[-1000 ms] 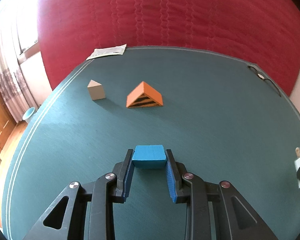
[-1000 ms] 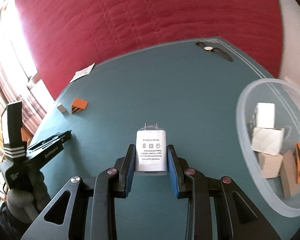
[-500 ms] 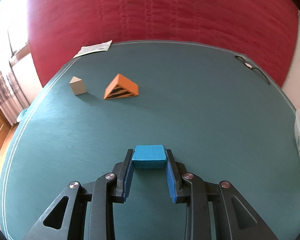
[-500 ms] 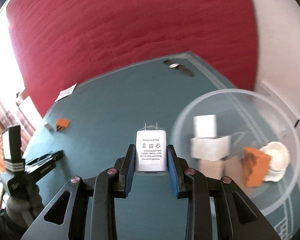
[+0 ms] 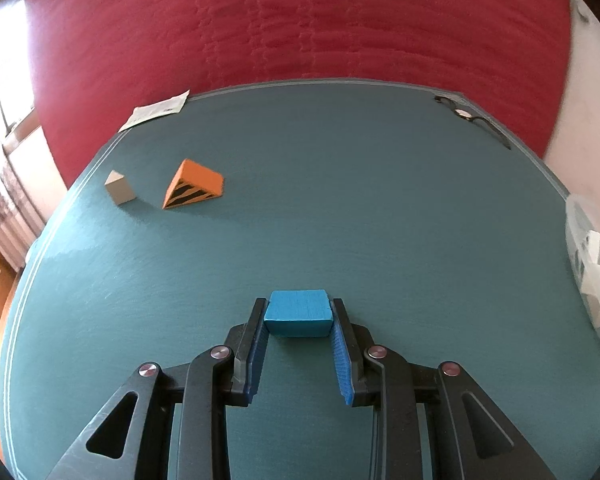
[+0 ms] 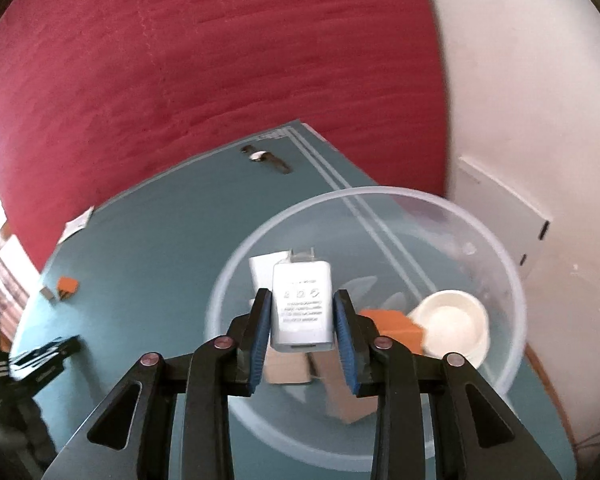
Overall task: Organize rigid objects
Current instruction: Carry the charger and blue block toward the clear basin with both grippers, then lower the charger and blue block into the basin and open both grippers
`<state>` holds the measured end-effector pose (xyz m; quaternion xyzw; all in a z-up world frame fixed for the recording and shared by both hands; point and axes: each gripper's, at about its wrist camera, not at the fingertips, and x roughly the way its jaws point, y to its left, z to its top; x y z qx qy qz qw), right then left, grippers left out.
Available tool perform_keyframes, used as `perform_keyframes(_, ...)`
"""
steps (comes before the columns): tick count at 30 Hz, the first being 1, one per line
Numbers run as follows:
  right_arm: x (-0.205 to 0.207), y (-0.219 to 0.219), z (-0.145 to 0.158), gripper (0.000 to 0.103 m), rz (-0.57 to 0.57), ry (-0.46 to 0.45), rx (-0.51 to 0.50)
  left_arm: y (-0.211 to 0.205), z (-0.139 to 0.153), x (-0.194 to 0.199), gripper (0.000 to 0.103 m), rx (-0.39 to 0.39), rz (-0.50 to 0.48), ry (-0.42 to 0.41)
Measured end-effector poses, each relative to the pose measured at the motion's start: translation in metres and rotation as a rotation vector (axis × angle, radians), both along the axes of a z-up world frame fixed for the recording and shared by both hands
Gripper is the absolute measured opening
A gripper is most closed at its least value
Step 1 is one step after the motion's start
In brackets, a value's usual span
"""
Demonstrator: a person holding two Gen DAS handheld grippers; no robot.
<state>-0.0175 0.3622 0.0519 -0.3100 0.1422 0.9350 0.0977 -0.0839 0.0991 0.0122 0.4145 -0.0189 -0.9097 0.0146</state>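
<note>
Right tongs (image 6: 300, 314) grip charger (image 6: 302, 308) over bowl (image 6: 512, 280) (mid-rim).

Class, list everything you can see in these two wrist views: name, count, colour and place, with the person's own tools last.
blue block: 1, blue, clamped in left gripper.
power adapter: 1, white, clamped in right gripper above bowl.
clear bowl: 1, transparent, right end of table.
white dish: 1, cream, inside bowl.
orange striped wedge: 1, orange and black, far left of table.
beige block: 1, beige, beside wedge.
paper packet: 1, white, far table edge.
table: 1, teal.
left gripper: 1, black, blue pads.
right gripper: 1, black, blue pads.
</note>
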Motion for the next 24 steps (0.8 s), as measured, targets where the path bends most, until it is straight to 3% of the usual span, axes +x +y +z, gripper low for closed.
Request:
perform_keyframes(9, 0.011, 0.016, -0.003, 0.039, -0.055, 0.011, 0.051, 0.034, 0.013, 0.004, 0.031, 0.003, -0.096, 0.018)
perform_keyframes(24, 0.030, 0.027, -0.002, 0.040, -0.139, 0.052, 0.107, 0.113, 0.028, 0.011, 0.031, 0.100, -0.373, -0.026)
